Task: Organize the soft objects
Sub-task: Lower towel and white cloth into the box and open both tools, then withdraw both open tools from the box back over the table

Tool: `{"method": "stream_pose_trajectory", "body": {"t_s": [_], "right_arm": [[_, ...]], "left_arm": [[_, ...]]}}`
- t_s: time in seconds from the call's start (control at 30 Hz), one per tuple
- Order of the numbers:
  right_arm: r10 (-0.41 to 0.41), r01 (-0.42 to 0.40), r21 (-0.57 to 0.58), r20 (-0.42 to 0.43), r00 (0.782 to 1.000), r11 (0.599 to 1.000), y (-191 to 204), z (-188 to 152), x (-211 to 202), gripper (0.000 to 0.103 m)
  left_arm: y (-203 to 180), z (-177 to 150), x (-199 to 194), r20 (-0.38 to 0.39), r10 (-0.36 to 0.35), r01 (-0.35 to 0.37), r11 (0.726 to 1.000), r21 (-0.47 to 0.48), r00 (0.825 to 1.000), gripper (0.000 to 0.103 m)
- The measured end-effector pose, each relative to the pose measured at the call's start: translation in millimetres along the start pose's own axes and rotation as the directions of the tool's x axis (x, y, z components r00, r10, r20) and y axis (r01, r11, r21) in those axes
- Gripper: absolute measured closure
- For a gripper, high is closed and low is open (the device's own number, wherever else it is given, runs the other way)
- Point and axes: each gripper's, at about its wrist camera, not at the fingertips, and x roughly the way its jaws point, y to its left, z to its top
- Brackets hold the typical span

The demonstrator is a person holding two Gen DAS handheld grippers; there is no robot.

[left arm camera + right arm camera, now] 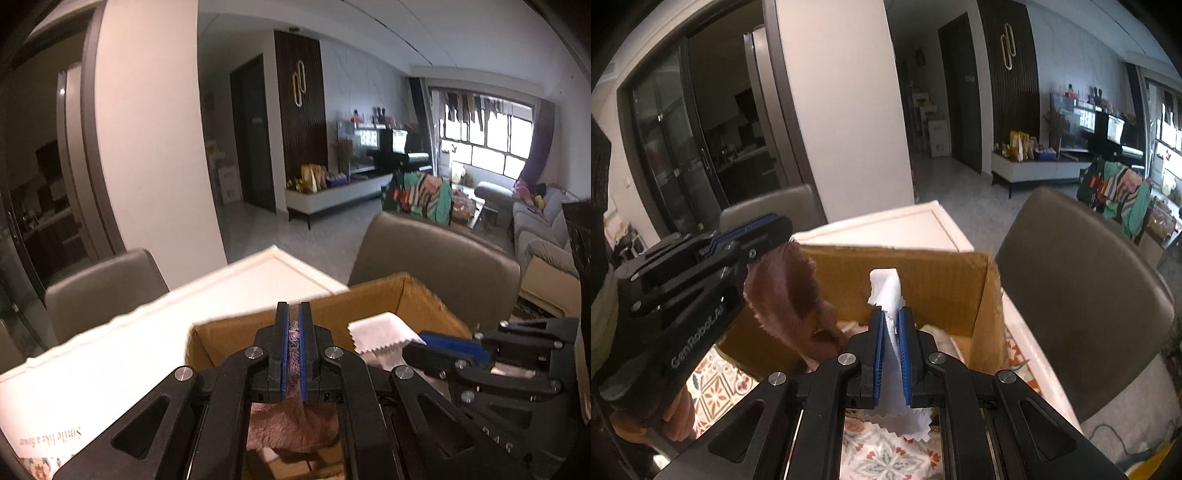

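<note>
My left gripper [294, 314] is shut on a fluffy pink-brown cloth [291, 424] that hangs down over an open cardboard box [369, 299]. It also shows in the right wrist view [757, 229], with the cloth [783, 295] dangling over the box's left wall. My right gripper [891, 314] is shut on a thin white cloth with zigzag edges [890, 291], held above the box [923, 280]. In the left wrist view the right gripper [443, 347] sits to the right, with the white cloth [380, 332] sticking out.
The box stands on a table with a patterned cloth [886, 454] and a white edge [258, 273]. Grey-brown chairs [436, 254] [103, 284] stand behind the table. A living room with a sofa [543, 229] lies beyond.
</note>
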Motion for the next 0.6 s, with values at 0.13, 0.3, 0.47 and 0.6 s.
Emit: {"method": "stream_pose_trajectory", "body": {"t_s": [0.13, 0.3, 0.47, 0.6], "right_arm": [[0.004, -0.003, 0.003, -0.033, 0.999, 1.0, -3.6, -3.9, 6.9, 0.093], [0.008, -0.007, 0.019, -0.066, 0.998, 1.0, -10.6, -8.0, 13.8, 0.092], [0.019, -0.016, 0.036, -0.091, 0.996, 0.999, -16.2, -5.9, 18.6, 0.087], [0.016, -0.015, 0.022, -0.076, 0.997, 1.0, -10.9, -8.0, 12.2, 0.074]], "left_arm": [[-0.1, -9.6, 10.7, -0.049, -0.019, 0.019, 1.0, 0.001, 0.999, 0.096], [-3.4, -17.2, 21.3, -0.106, -0.051, 0.052, 0.999, 0.006, 0.993, 0.095], [-4.2, -19.3, 20.4, -0.113, -0.057, 0.057, 0.998, -0.001, 0.992, 0.059], [-5.7, -17.9, 11.6, -0.096, -0.019, 0.02, 1.0, 0.011, 0.995, 0.054]]}}
